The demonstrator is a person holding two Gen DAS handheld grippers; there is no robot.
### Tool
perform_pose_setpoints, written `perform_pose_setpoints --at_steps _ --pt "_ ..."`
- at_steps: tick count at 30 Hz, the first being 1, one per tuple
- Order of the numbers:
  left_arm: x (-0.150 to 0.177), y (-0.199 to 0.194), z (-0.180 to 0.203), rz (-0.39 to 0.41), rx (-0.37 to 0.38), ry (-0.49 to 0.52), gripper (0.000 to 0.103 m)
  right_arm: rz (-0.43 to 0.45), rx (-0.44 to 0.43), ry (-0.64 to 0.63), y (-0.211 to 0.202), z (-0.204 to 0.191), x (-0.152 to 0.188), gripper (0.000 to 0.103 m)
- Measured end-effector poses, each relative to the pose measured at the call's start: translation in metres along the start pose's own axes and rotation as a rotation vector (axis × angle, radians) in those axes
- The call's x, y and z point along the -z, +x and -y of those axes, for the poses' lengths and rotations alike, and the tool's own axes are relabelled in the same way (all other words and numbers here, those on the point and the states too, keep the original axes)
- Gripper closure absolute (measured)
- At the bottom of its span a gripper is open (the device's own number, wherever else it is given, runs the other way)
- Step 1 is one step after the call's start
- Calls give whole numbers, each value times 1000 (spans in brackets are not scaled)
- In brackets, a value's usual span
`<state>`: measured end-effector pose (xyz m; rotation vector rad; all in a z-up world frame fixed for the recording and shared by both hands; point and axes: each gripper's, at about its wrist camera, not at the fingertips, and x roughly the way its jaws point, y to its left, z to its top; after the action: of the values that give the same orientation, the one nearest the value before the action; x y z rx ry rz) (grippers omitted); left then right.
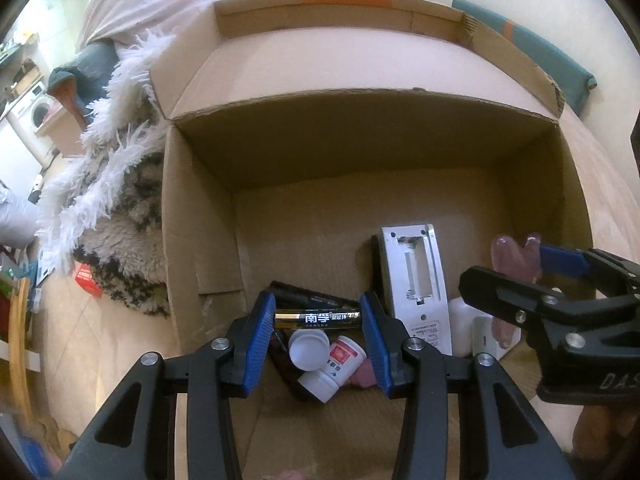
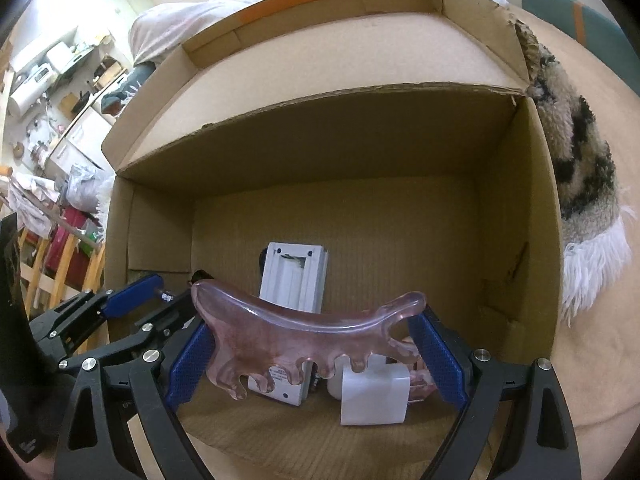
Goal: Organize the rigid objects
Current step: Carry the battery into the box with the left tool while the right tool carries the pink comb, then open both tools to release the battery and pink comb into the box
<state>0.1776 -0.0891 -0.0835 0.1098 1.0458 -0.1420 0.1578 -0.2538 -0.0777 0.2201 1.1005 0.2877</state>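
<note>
The left gripper (image 1: 318,318) has its jaws narrowly closed on a battery (image 1: 318,318), long axis crosswise from 9 to 3 o'clock, above the cardboard box (image 1: 200,232). The right gripper (image 2: 316,344) spans a pink comb-like scraper (image 2: 296,340) widely, likewise crosswise, over the box floor at 12 o'clock.

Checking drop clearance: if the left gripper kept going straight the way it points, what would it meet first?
Probably the white bottle lying below the left gripper and its battery in the cardboard box; depth is unclear.
</note>
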Motion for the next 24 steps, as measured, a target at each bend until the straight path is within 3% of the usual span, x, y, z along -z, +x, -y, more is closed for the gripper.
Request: perform_pose_setpoints --at_steps 3,5,7,13,20,24 --pt "0 1 1 -9 -3 -4 62 -2 -4 3 1 1 0 4" --pt "0 1 1 -9 2 -13 56 3 -7 5 1 0 0 4" --pt "-1 0 1 -4 6 -15 38 8 -12 9 0 2 0 4" --pt "0 -3 4 -10 39 -14 16 32 -21 20 -3 3 1 2" --pt "-1 -4 3 -18 53 -25 13 70 -19 -10 -9 -2 -1 0" --pt "-1 -7 2 -14 61 -39 11 84 -62 18 -13 1 -2 0"
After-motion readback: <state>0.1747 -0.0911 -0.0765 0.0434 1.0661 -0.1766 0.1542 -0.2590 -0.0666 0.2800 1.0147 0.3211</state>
